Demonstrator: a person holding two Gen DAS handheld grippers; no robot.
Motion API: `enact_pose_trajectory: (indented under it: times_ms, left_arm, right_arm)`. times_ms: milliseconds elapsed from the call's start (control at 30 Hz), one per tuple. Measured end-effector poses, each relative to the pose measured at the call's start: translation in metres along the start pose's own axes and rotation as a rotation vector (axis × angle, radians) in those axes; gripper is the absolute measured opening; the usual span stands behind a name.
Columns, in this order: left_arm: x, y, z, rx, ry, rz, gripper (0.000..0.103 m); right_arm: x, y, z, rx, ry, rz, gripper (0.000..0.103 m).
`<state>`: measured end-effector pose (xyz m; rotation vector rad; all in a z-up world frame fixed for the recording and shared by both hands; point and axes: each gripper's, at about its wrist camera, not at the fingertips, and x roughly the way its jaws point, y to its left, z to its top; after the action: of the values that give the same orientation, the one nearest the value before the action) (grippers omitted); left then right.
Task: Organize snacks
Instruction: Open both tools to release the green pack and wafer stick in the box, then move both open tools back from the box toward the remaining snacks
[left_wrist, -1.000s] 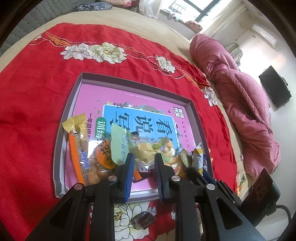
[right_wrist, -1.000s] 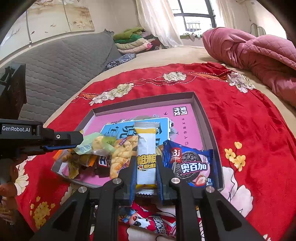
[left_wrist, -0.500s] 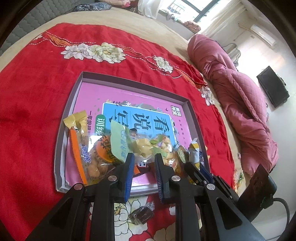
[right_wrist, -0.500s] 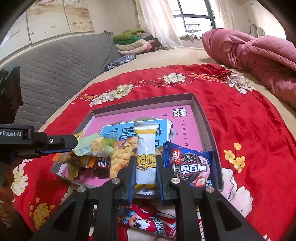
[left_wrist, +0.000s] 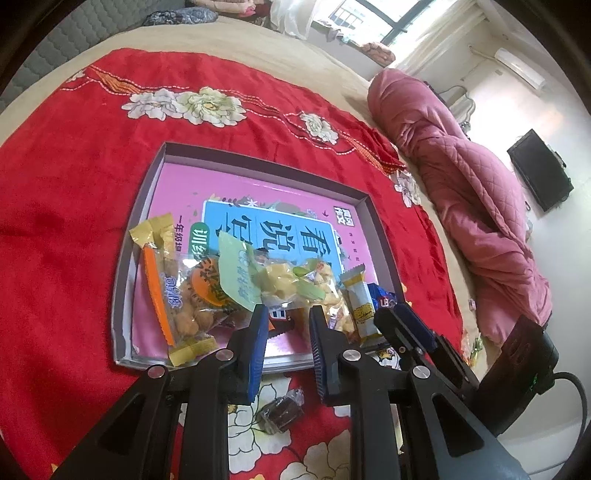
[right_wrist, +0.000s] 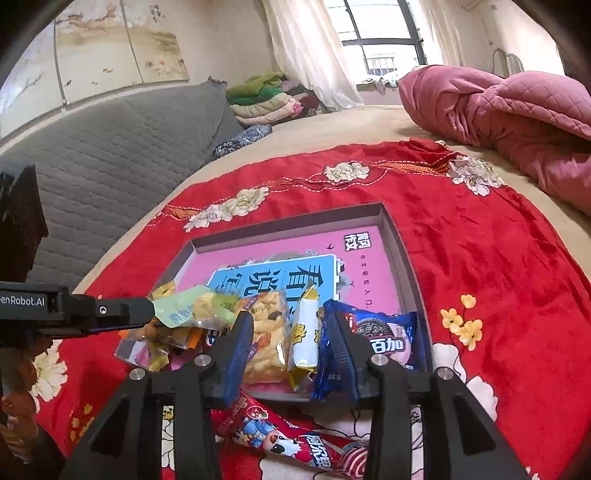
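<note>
A grey-rimmed tray (right_wrist: 402, 251) with a pink and blue book cover inside lies on the red flowered blanket. Snack packets are piled at its near end. My right gripper (right_wrist: 291, 332) hovers over that end and its jaws are opening. A yellow-and-white bar packet (right_wrist: 306, 332) lies tilted between them, and neither pad presses it. A blue cookie packet (right_wrist: 388, 332) sits to its right and a cracker bag (right_wrist: 267, 332) to its left. My left gripper (left_wrist: 286, 317) stands at the tray's (left_wrist: 380, 229) near edge, narrowly open with nothing between its pads. A green-topped bag (left_wrist: 236, 277) lies just ahead of it.
A red cartoon packet (right_wrist: 295, 443) lies on the blanket in front of the tray. A dark wrapped sweet (left_wrist: 280, 410) lies under my left gripper. A pink quilt (left_wrist: 480, 192) is heaped along the bed's right side. A grey padded headboard (right_wrist: 110, 155) stands to the left.
My right gripper's jaws have spread apart and let go of the yellow-and-white bar, which now leans among the packets in the tray. The left gripper has barely moved.
</note>
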<state>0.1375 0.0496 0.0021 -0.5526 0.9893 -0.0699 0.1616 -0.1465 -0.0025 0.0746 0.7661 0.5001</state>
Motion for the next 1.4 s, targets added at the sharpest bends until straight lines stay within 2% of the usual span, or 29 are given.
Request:
enact_pose_trajectory:
  times_ms: [200,233,300,467,567,1033,1400]
  left_arm:
    - [-0.005,0.001,0.000,0.002,-0.007,0.026,0.028]
    - [-0.006,0.001,-0.001,0.005,-0.008,0.033,0.031]
    - [-0.008,0.000,-0.002,0.007,-0.009,0.046,0.035]
    - [-0.012,0.001,-0.006,0.018,-0.003,0.054,0.036]
    - [-0.014,0.000,-0.009,0.031,0.001,0.046,0.036]
    - [-0.019,-0.010,-0.033,0.116,0.044,0.046,0.036]
    - [-0.011,-0.014,-0.056,0.171,0.112,0.050,0.036]
  right_arm:
    - [-0.005,-0.003,-0.002,0.012,0.001,-0.004,0.045]
    - [-0.006,-0.002,-0.002,0.011,-0.002,-0.005,0.047]
    - [-0.010,-0.002,-0.002,0.013,-0.006,-0.007,0.057]
    - [-0.023,-0.005,-0.005,0.026,-0.003,-0.010,0.059]
    - [-0.034,-0.006,-0.007,0.025,-0.005,-0.015,0.063]
    - [-0.047,0.024,-0.017,-0.140,0.019,-0.048,0.064]
    - [-0.050,0.013,-0.028,-0.155,0.097,-0.071,0.064]
